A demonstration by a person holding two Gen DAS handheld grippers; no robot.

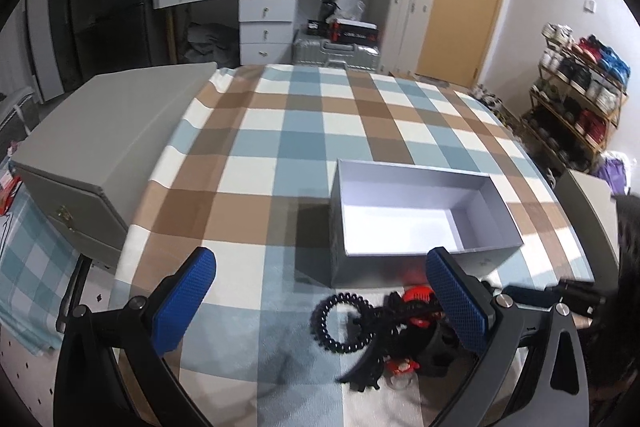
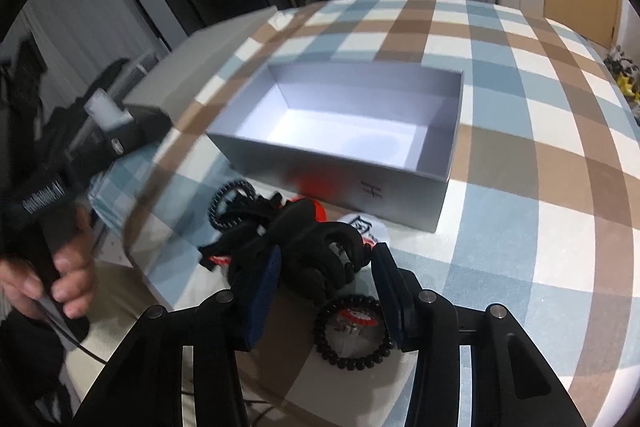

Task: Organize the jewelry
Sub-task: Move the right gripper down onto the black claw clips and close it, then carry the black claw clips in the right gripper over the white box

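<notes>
An open grey box (image 1: 420, 215) with a white, empty inside stands on the checkered cloth; it also shows ahead in the right wrist view (image 2: 340, 123). Just in front of it lies a pile of black and red hair accessories. My right gripper (image 2: 326, 287) is shut on a black hair claw (image 2: 320, 259) at the top of that pile. A black beaded bracelet (image 2: 352, 331) lies flat under the fingers. My left gripper (image 1: 320, 301) is open above the cloth, and a black spiral hair tie (image 1: 344, 323) lies between its blue pads (image 1: 184, 303) without touching them.
A large grey closed case (image 1: 108, 147) lies at the table's left side. A white round item with a printed character (image 2: 366, 227) rests against the box front. A person's hand (image 2: 68, 267) grips the left tool's handle. Furniture and a shoe rack (image 1: 576, 95) stand beyond the table.
</notes>
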